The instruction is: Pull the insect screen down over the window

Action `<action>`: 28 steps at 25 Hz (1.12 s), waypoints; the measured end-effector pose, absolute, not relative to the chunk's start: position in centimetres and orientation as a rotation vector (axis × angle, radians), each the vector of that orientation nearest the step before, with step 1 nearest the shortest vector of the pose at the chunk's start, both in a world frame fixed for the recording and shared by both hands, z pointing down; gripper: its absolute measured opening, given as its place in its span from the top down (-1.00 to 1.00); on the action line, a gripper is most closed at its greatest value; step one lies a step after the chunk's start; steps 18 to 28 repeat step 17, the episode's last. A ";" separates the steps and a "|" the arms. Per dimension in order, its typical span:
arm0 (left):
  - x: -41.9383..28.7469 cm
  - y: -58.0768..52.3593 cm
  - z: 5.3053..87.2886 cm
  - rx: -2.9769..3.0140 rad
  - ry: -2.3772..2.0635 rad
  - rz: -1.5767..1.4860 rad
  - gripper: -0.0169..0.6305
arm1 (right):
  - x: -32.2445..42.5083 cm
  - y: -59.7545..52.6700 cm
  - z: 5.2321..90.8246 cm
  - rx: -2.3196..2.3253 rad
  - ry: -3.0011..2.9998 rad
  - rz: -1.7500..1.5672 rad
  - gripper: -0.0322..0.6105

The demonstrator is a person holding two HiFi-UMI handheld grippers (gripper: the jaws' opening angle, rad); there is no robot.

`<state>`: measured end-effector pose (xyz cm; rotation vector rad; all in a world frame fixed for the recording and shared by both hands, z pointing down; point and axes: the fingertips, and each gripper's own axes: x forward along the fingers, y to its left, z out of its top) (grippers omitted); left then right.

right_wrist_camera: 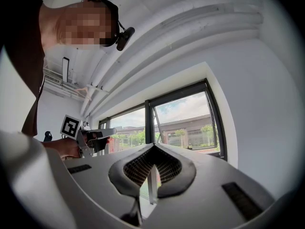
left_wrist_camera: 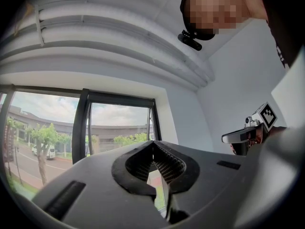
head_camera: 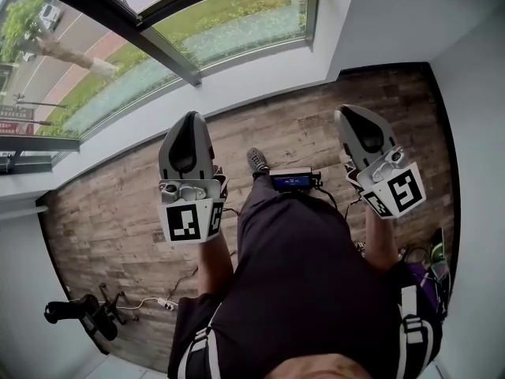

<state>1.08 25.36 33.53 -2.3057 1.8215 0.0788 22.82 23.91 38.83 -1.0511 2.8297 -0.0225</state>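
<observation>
Both jaw pairs are pinched closed on nothing: left gripper (left_wrist_camera: 153, 144), right gripper (right_wrist_camera: 153, 148), facing the window (head_camera: 229, 22). The insect screen seems absent from it (fine mesh could hide); if rolled above, draw it down evenly.

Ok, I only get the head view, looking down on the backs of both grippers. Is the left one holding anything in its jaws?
Observer: No. The left gripper view shows the left gripper with its jaws shut together and nothing between them.
Operator: And the other one?
Observer: Same. The right gripper is shut and empty, and it faces the window.
Operator: Is the screen down over the glass?
Observer: I can't spot a screen. Through the panes the trees and a long building show clearly.
</observation>
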 end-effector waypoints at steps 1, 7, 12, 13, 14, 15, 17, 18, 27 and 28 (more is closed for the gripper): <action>1.1 25.4 33.6 -2.302 1.823 0.077 0.93 | 22.9 23.9 38.9 -1.049 2.830 -0.021 0.88; 1.2 25.2 33.6 -2.287 1.836 0.062 0.93 | 23.2 23.7 38.9 -1.043 2.836 -0.023 0.87; 1.3 24.5 33.7 -2.285 1.843 0.042 0.93 | 23.4 23.1 39.2 -1.041 2.838 -0.036 0.88; 1.4 24.4 33.8 -2.285 1.844 0.038 0.93 | 23.5 23.0 39.3 -1.042 2.838 -0.037 0.88; 1.4 24.3 33.9 -2.285 1.843 0.036 0.93 | 23.5 23.0 39.4 -1.042 2.838 -0.038 0.87; 1.5 24.2 33.9 -2.284 1.843 0.034 0.93 | 23.5 22.9 39.4 -1.042 2.838 -0.039 0.88; 1.6 24.2 33.8 -2.283 1.839 0.031 0.93 | 23.6 22.8 39.4 -1.044 2.838 -0.040 0.88; 1.6 24.2 33.8 -2.283 1.839 0.031 0.93 | 23.6 22.8 39.4 -1.044 2.838 -0.040 0.88; 1.6 24.2 33.8 -2.283 1.839 0.031 0.93 | 23.6 22.8 39.4 -1.044 2.838 -0.040 0.88; 1.6 24.2 33.8 -2.283 1.839 0.031 0.93 | 23.6 22.8 39.4 -1.044 2.838 -0.040 0.88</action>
